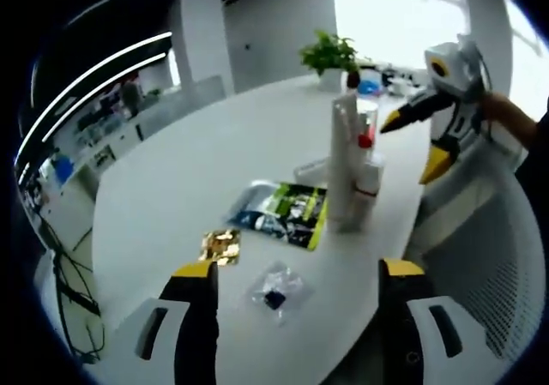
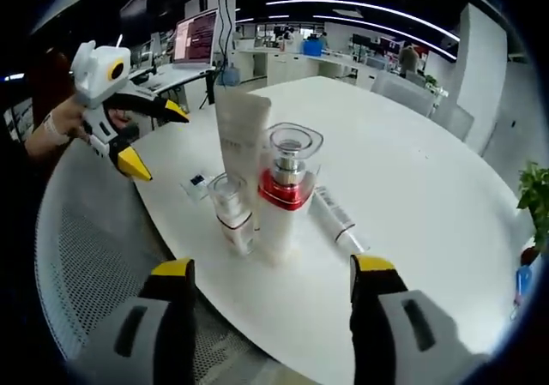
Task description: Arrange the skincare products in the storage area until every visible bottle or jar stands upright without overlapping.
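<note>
So your white table (image 2: pixel 446 188) carries the whole job, and the upright cluster near its edge is the part that looks done; the tall white tube (image 2: pixel 240 136) stands on end there, and in the left gripper view the same cluster rises as one pale column; just beside the tube the red-collared pump bottle (image 2: pixel 283 192) stands upright under its clear cap; the small clear-capped bottle (image 2: pixel 232 213) stands in front, close against the other two, and whether they touch you cannot tell from these angles.

What I judge is left lies flat: the slim white tube (image 2: pixel 337 218) is on its side right behind the pump bottle; the green and black sachet (image 1: pixel 287 213), the gold foil packet (image 1: pixel 220 246) and the small clear packet (image 1: pixel 276 295) lie on the table nearer your left gripper (image 1: pixel 296 278), and these are not bottles or jars.

Your left gripper has its jaws wide apart with nothing between them; your right gripper (image 2: pixel 270 273) is likewise spread and empty, facing the cluster from the table's edge.
</note>
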`<action>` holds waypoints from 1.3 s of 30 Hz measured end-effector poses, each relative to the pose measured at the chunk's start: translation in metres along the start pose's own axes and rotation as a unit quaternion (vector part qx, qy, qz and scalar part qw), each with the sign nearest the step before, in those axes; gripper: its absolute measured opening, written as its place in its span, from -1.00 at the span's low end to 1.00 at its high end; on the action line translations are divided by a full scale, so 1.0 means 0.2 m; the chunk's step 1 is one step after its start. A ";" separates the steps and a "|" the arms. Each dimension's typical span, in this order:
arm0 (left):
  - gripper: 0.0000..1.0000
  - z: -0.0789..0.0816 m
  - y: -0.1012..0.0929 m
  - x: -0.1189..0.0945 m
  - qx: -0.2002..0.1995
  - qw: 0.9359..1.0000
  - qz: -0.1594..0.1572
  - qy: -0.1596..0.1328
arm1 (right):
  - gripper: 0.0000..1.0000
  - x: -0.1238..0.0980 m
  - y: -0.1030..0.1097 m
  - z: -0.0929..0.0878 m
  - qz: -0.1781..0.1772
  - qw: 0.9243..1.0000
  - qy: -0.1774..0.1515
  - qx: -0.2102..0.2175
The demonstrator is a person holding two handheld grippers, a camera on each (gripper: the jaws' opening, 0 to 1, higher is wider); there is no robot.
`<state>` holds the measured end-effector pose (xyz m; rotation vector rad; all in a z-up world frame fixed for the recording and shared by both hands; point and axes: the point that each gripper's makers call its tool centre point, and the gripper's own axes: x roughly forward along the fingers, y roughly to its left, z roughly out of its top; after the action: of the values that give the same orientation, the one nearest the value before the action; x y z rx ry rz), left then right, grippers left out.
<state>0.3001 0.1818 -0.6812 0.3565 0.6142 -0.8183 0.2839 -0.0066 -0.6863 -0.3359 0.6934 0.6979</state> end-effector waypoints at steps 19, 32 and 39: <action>0.93 -0.03 0.11 -0.09 -0.069 0.997 0.042 -0.011 | 0.92 0.00 -0.04 0.04 0.003 1.000 0.001 0.005; 0.94 -0.04 0.13 -0.10 -0.074 0.996 0.040 -0.017 | 0.99 0.01 -0.06 0.06 0.006 1.000 0.002 -0.007; 0.94 -0.08 0.10 -0.09 -0.084 0.996 0.036 -0.013 | 0.99 0.02 -0.08 0.06 0.006 1.000 0.005 -0.004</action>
<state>0.3015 0.2128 -0.6805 0.2132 0.6367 -0.6966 0.3033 -0.0101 -0.6793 -0.3425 0.7024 0.7109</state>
